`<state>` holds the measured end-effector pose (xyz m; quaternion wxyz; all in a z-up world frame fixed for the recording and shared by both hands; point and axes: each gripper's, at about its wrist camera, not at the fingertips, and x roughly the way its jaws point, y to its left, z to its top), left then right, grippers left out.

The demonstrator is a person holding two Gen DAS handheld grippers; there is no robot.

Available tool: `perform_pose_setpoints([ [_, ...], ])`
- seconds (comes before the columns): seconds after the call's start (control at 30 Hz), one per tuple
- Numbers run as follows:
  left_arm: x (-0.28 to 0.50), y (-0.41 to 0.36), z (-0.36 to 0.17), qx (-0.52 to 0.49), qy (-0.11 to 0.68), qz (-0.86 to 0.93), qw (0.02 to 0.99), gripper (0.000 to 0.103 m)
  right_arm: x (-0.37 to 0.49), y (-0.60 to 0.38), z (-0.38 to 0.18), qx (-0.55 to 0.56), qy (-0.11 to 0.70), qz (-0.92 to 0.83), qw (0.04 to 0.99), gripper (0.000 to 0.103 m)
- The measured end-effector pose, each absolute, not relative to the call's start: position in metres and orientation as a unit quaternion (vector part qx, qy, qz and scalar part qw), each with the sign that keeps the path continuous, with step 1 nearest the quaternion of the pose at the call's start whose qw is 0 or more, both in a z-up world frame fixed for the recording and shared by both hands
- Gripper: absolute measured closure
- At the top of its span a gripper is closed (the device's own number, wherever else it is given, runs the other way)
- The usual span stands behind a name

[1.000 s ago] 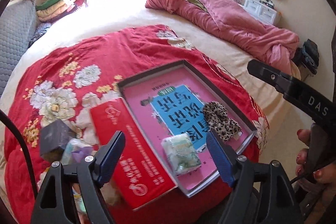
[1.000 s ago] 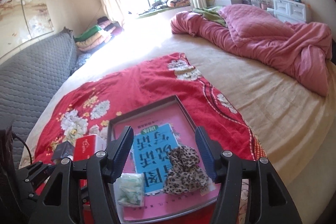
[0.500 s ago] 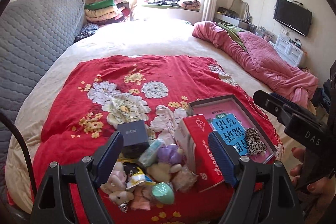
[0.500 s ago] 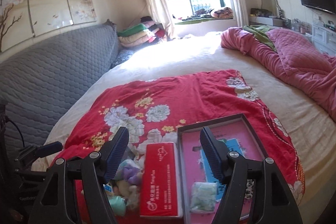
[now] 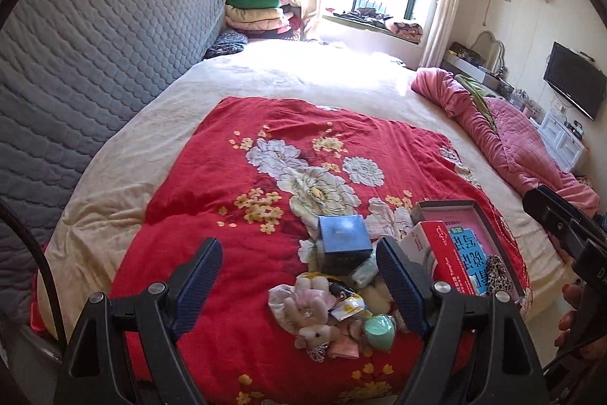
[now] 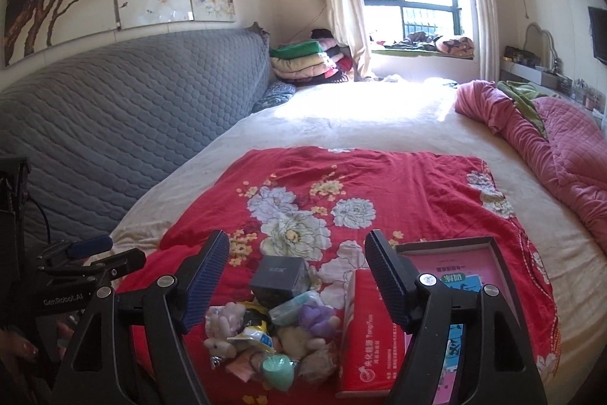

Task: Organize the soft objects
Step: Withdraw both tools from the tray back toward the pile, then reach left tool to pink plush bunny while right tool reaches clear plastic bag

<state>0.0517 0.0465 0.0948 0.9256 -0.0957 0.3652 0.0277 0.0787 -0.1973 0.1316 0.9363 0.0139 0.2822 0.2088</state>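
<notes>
Both wide-open, empty claws have swung left off the tray (image 5: 451, 205); the toy pile (image 5: 334, 314) sits just ahead between the left claw (image 5: 299, 283) fingers, nearer than the right claw (image 6: 297, 281).

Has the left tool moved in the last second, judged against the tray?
Yes. The left tool has swung left: the tray, earlier centred between its fingers, now sits right of them, and the toy pile lies between.

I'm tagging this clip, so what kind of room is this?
A home bedroom, most likely: a large bed with a padded grey headboard, a crumpled pink quilt on it, and a wall-mounted TV.
</notes>
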Motion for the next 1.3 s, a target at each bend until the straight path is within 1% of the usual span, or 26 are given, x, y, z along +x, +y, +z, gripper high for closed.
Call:
perform_pose_setpoints([
  [0.17, 0.048, 0.072, 0.085, -0.116, 0.372, 0.038, 0.920, 0.021, 0.078, -0.180, 0.129, -0.011, 0.289, 0.217, 0.932, 0.028],
  [0.37, 0.054, 0.077, 0.050, -0.121, 0.408, 0.036, 0.904, 0.021, 0.074, -0.165, 0.106, -0.056, 0.307, 0.220, 0.924, 0.028],
  [0.57, 0.059, 0.065, 0.011, -0.110, 0.448, 0.022, 0.887, 0.021, 0.072, -0.165, 0.057, -0.095, 0.353, 0.214, 0.906, 0.028],
  [0.8, 0.062, 0.042, -0.022, -0.088, 0.479, 0.003, 0.873, 0.021, 0.063, -0.172, 0.009, -0.140, 0.395, 0.206, 0.884, 0.028],
  [1.07, 0.065, 0.025, -0.055, -0.102, 0.518, -0.024, 0.849, 0.021, 0.060, -0.164, -0.019, -0.188, 0.414, 0.208, 0.866, 0.028],
  [1.3, 0.068, 0.024, -0.066, -0.113, 0.528, -0.025, 0.841, 0.021, 0.062, -0.152, -0.043, -0.252, 0.423, 0.207, 0.845, 0.028],
])
